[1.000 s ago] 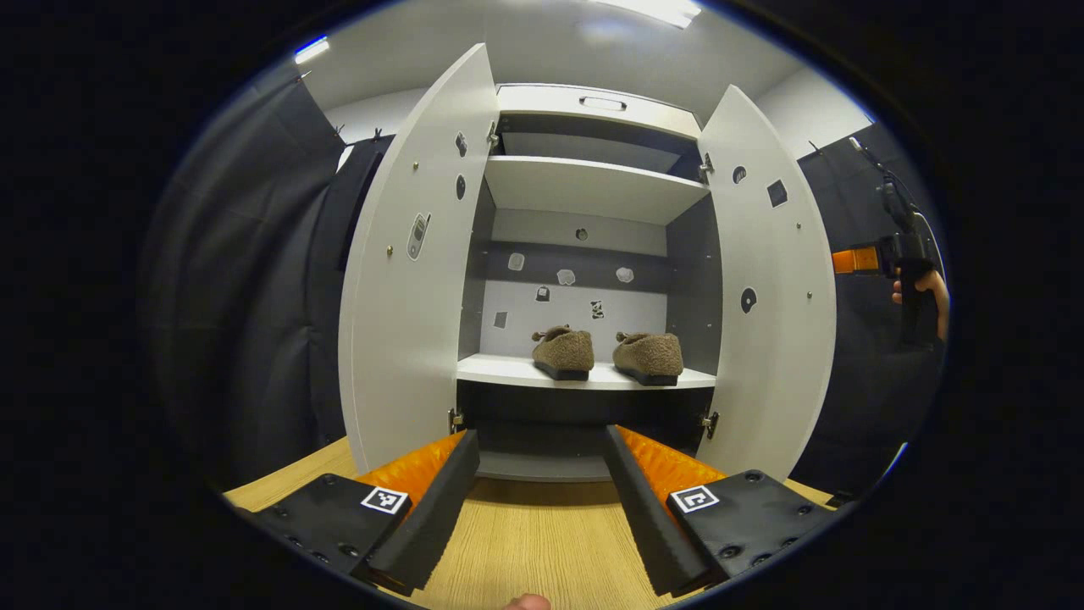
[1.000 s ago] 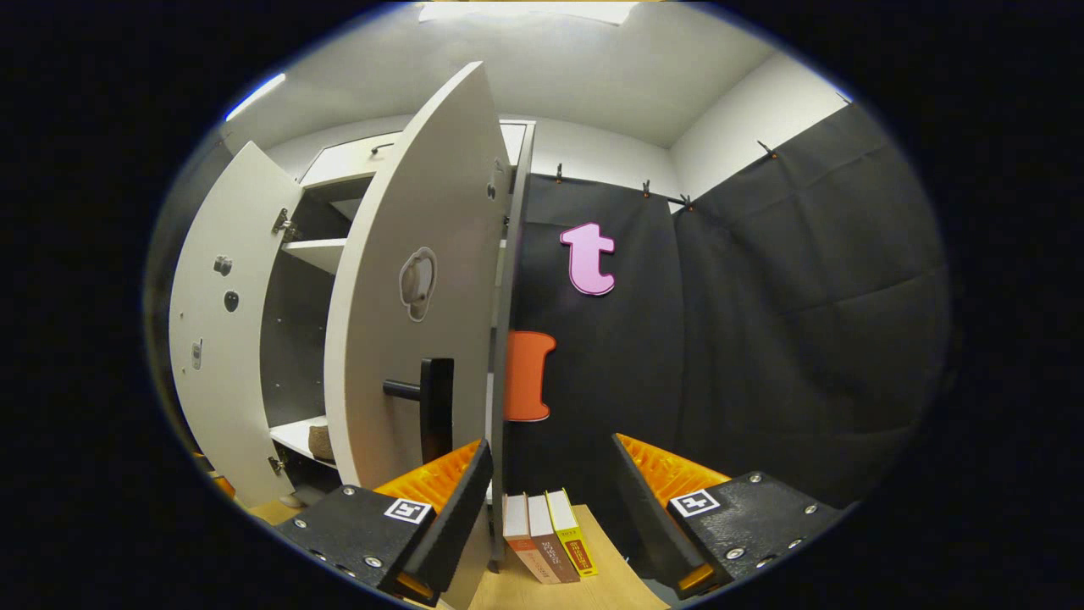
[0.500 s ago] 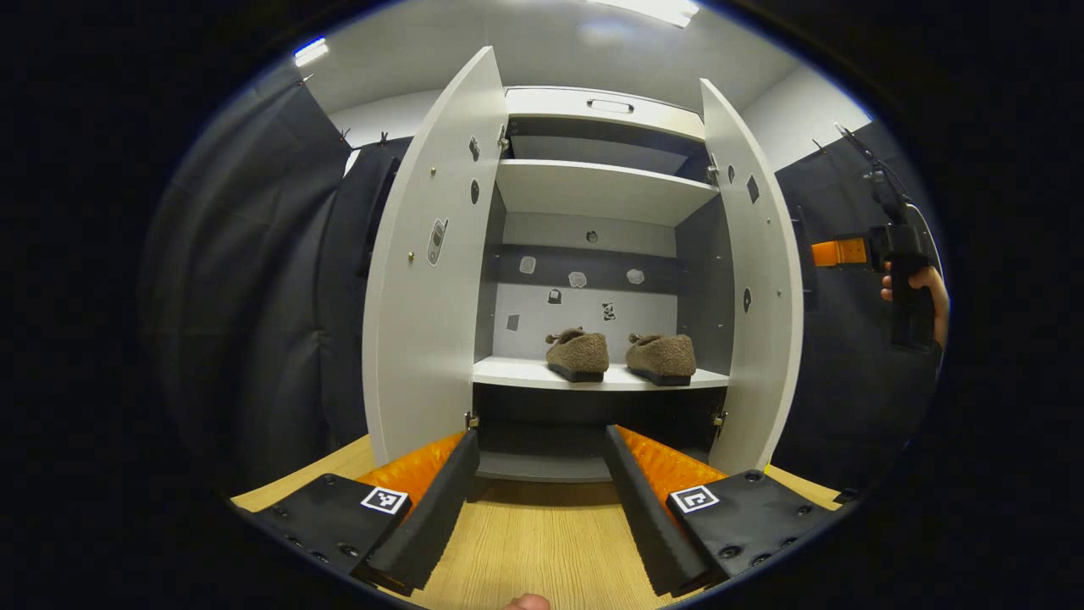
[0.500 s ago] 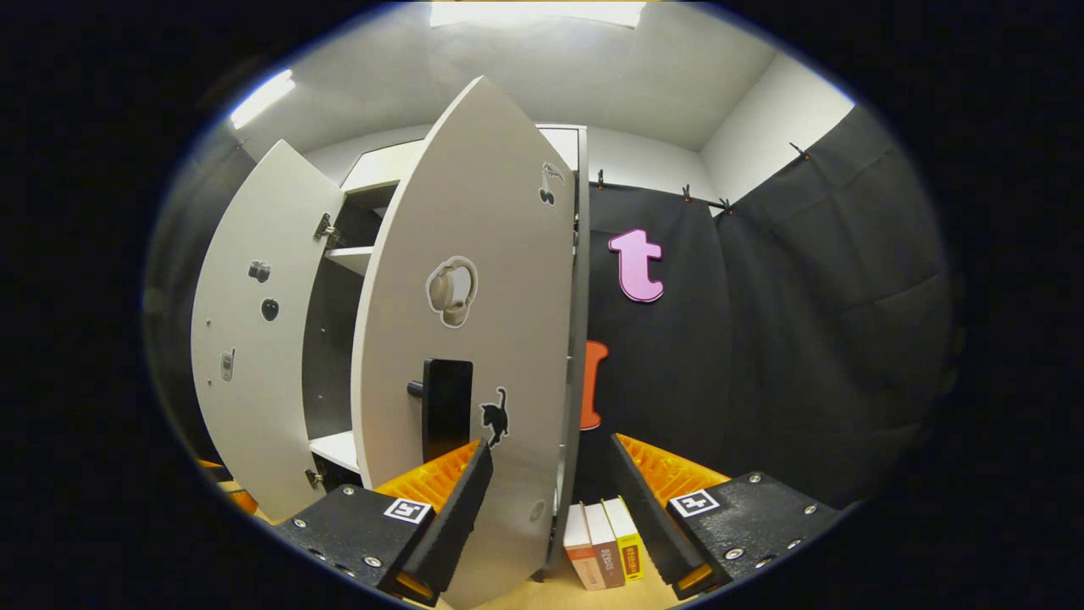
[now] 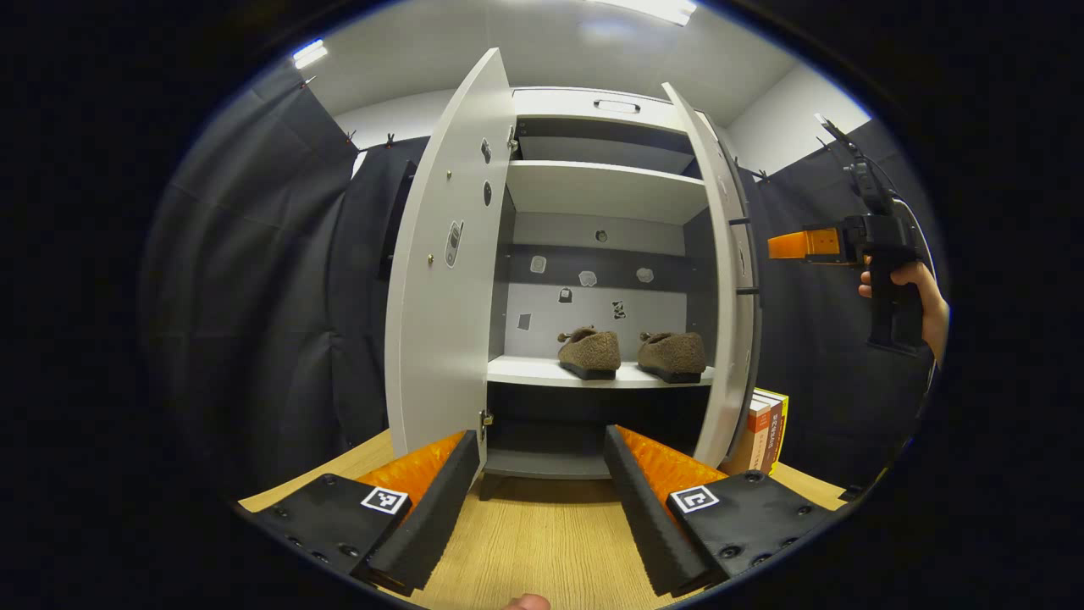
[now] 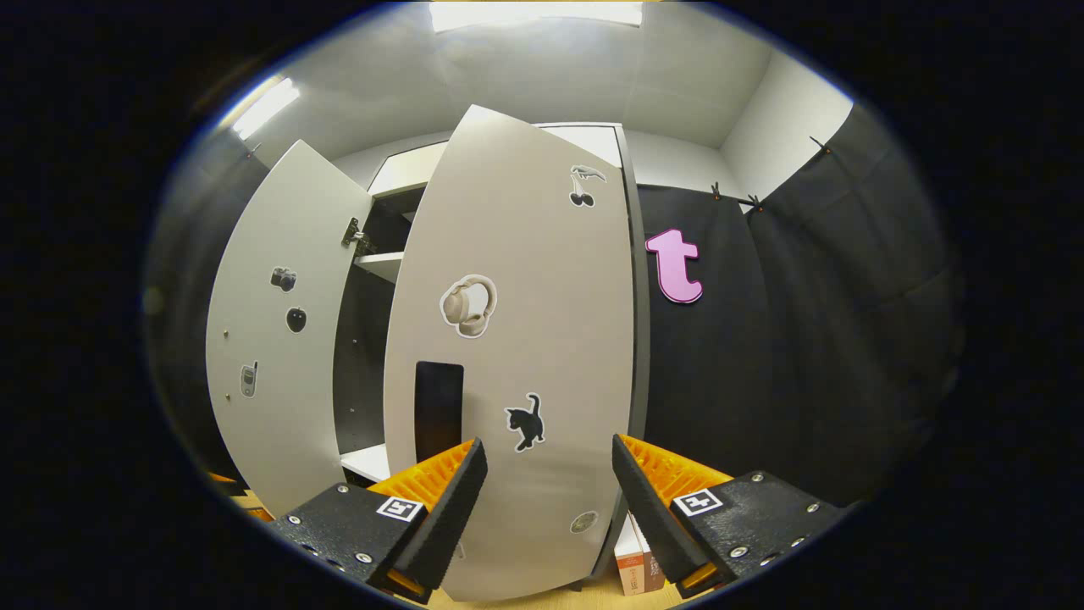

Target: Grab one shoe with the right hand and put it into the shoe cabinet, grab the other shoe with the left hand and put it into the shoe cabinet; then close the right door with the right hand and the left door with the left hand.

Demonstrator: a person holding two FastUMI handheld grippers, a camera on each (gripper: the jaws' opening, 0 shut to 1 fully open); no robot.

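In the left gripper view, the shoe cabinet [image 5: 605,108] stands on the wooden table [image 5: 525,542] with both shoes side by side on its lower white shelf [image 5: 529,371]: the left shoe [image 5: 589,352] and the right shoe [image 5: 673,354], near each other but apart. The left door [image 5: 445,280] stands wide open. The right door [image 5: 720,280] is swung partway in, seen almost edge-on. A few books [image 5: 766,428] stand upright on the table just beside the cabinet's right side.

The left gripper [image 5: 542,487] sits low over the table in front of the cabinet, its fingers spread apart and holding nothing. Off to the right in the same view, a hand [image 5: 910,292] holds the right gripper [image 5: 796,246] out beyond the right door; from here I cannot tell how its fingers stand.

In the right gripper view, the right gripper [image 6: 546,487] has its fingers apart and empty (the outer face of the right door [image 6: 525,339], with its dark handle [image 6: 439,411], lies straight ahead). Whether a finger touches the door is not clear. The open left door [image 6: 279,339] shows beyond it.
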